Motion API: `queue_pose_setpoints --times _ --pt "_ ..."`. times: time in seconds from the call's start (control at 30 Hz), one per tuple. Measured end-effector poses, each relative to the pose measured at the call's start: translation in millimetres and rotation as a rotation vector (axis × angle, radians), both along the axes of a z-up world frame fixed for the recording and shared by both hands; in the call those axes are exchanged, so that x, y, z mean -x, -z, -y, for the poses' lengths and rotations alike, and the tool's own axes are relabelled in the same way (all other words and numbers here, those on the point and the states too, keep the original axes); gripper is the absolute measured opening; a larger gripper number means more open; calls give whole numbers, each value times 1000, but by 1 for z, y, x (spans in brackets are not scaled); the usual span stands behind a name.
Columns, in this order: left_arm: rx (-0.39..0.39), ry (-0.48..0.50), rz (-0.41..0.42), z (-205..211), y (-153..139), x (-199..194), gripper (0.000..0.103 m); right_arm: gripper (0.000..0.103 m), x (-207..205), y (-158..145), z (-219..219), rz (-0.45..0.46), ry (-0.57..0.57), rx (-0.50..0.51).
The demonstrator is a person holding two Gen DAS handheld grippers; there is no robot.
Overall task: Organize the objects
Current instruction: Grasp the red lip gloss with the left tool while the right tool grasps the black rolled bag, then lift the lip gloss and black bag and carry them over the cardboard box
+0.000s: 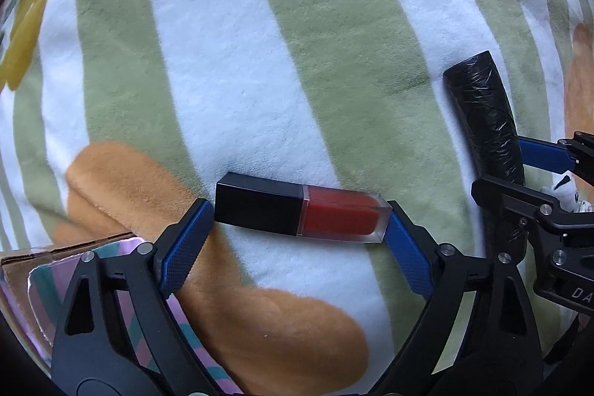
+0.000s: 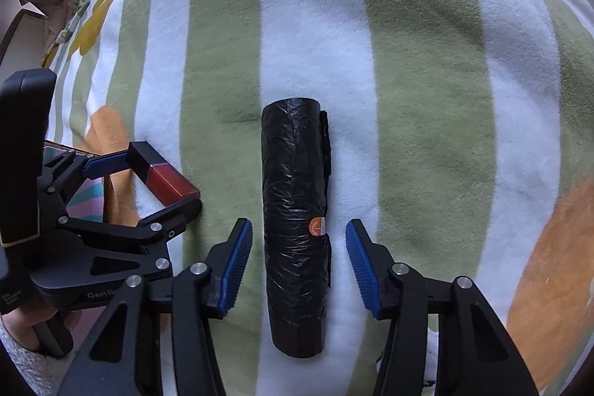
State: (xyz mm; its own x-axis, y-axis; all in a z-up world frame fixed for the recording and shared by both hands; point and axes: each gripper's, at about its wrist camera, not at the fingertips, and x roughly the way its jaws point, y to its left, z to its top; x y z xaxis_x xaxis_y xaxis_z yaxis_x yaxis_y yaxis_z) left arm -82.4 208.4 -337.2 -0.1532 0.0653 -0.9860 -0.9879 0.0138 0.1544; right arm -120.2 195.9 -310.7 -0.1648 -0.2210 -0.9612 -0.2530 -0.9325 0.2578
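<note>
The left gripper (image 1: 297, 244) is being held wide around the lipstick tube (image 1: 300, 208), pads at its ends. The right gripper (image 2: 299, 264), also wide, is being straddled over the black bag roll (image 2: 295, 225) on the striped blanket (image 2: 427, 80). Grasping appears underway; closing is being called for next.

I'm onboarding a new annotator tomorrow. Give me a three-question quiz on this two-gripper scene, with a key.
1. True or false: the right gripper has already shut on the black plastic bag roll.
2. Multiple choice: the square red lip-gloss tube with a black cap lies (A) between the left gripper's fingers, (B) inside the cardboard box, (C) on top of the roll.
3. Fill in: both items lie on a green-and-white striped ____.

Key: 1 false, the blue pads stand apart on either side of the roll. 2 A. 3 blanket.
</note>
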Motion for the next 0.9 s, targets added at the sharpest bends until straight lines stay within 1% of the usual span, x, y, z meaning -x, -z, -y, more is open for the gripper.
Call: queue_pose_setpoints --times 0.07,0.13,0.2,0.37,0.47,0.73,0.9 --pt "-7 16 12 1 -1 -1 84 40 0 2 1 8 -8 -23" --pt "-8 31 8 1 -1 -2 83 33 -2 2 -1 10 -5 -27" --pt "-12 40 12 1 -3 -1 83 28 -3 1 -2 4 -5 -24" --pt "-20 46 22 2 -11 2 83 28 -9 -5 -9 -6 2 -20" --pt "-37 43 30 3 -21 2 83 28 -13 -12 -15 -16 4 -17" --pt "-95 41 55 10 -57 0 83 28 -27 -46 -27 -71 -4 -34" --pt "-124 42 63 19 -80 1 83 28 -38 -67 -30 -102 -32 -61"
